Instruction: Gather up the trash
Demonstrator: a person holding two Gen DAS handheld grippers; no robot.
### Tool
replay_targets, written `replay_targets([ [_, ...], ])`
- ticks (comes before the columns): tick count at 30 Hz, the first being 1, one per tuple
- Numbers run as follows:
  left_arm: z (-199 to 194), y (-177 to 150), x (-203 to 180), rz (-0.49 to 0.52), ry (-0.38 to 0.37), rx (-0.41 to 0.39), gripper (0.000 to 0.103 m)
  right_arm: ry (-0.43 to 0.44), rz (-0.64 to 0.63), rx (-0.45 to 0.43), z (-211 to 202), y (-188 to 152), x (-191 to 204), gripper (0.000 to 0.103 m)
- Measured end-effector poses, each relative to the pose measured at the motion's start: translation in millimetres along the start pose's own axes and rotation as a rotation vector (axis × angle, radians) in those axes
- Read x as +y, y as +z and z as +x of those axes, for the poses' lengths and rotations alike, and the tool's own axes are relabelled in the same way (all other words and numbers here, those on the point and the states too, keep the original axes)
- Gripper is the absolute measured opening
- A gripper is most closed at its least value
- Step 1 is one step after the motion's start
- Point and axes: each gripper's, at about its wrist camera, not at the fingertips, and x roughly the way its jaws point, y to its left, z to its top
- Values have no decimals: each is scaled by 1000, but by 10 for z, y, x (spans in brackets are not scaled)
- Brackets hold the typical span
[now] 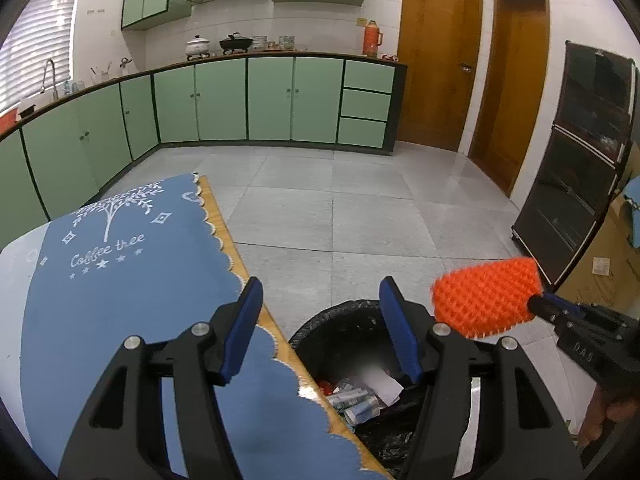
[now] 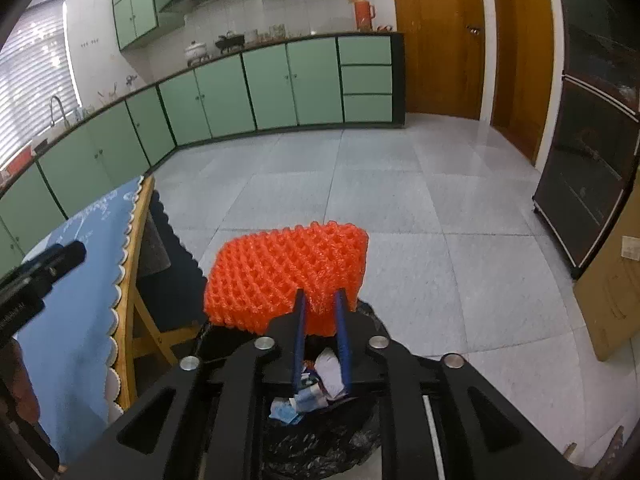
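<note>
Over the bin: both claws hang above the black-lined bin [image 1: 344, 320] that stands on the floor beside the bench [image 1: 228, 232].
Left claw [image 1: 320, 320]: spread wide, nothing between its blue pads, and there's the bin mouth showing straight through the gap.
Right claw [image 2: 320, 300]: narrow gap, its two blue fingers [image 2: 299, 336] nipping the near edge of the orange net [image 2: 288, 276]. Pinching it, yes, by the edge only.
Net: foam mesh, sticking out ahead of the right claw, clear of the bin rim. From the left claw's side it sits up and to the right [image 1: 486, 296], held at the tip of the right claw.
Trash: below and behind both claws' tips, down in the bin, crumpled paper [image 2: 330, 372] and small wrappers [image 1: 358, 400] lie on the black liner.
Bench: left of both claws, wooden edge, covered by a blue cloth [image 1: 132, 272] with a scalloped white border.
Floor [image 2: 400, 208]: pale tiles ahead of the claws.
</note>
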Motion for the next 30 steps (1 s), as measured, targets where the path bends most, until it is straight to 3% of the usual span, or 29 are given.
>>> replay_targets([
  [7,-21,3,34,-6,5,2,60,-8,-11,9,6,-10,73,44],
  [10,-48,7,37,-3,8,-2,61,-3,-7,-1,-35,18,92,46],
  [13,-90,12,50,-5,9,-6,62,5,7,-18,-105,74,111,54],
  [19,-248,28,73,-4,17,-14,75,12,23,-50,-338,205,176,85],
  [22,-363,34,102,-8,19,-16,82,30,17,-63,-471,250,232,95],
  [30,-761,80,215,-24,37,-42,90,90,-15,-87,-810,325,415,97],
])
